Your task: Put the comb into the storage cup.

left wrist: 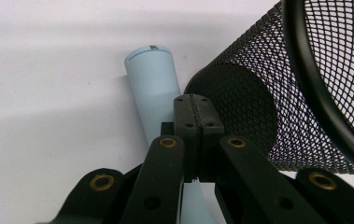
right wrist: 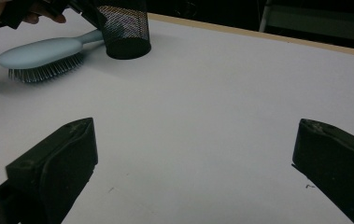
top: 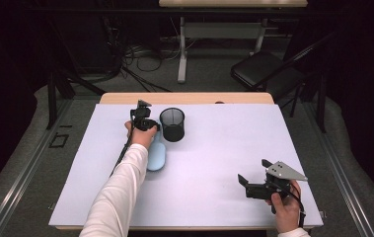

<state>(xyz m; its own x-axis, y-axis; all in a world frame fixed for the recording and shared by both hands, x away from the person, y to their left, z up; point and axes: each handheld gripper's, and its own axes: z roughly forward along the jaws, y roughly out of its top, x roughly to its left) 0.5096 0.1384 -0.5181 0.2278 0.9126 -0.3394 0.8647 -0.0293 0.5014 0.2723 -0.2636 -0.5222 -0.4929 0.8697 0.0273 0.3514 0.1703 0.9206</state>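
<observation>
A light blue hairbrush (top: 156,157) lies bristles down on the white table cover, its handle (left wrist: 153,79) running toward a black mesh cup (top: 172,124). My left gripper (top: 145,123) hovers just left of the cup, above the handle. Its jaws are shut, pads (left wrist: 193,109) pressed together with nothing seen between them, and the handle passes underneath. The cup's mesh wall (left wrist: 258,116) stands close on the right. My right gripper (top: 253,171) rests near the front right of the table, open and holding nothing (right wrist: 195,140). From there the brush (right wrist: 44,51) and the cup (right wrist: 125,28) sit far off.
A white cover (top: 224,148) spreads over the wooden table. A folding chair (top: 263,69) and a second table (top: 234,4) stand on the floor beyond the far edge. Cables lie on the floor at the back left.
</observation>
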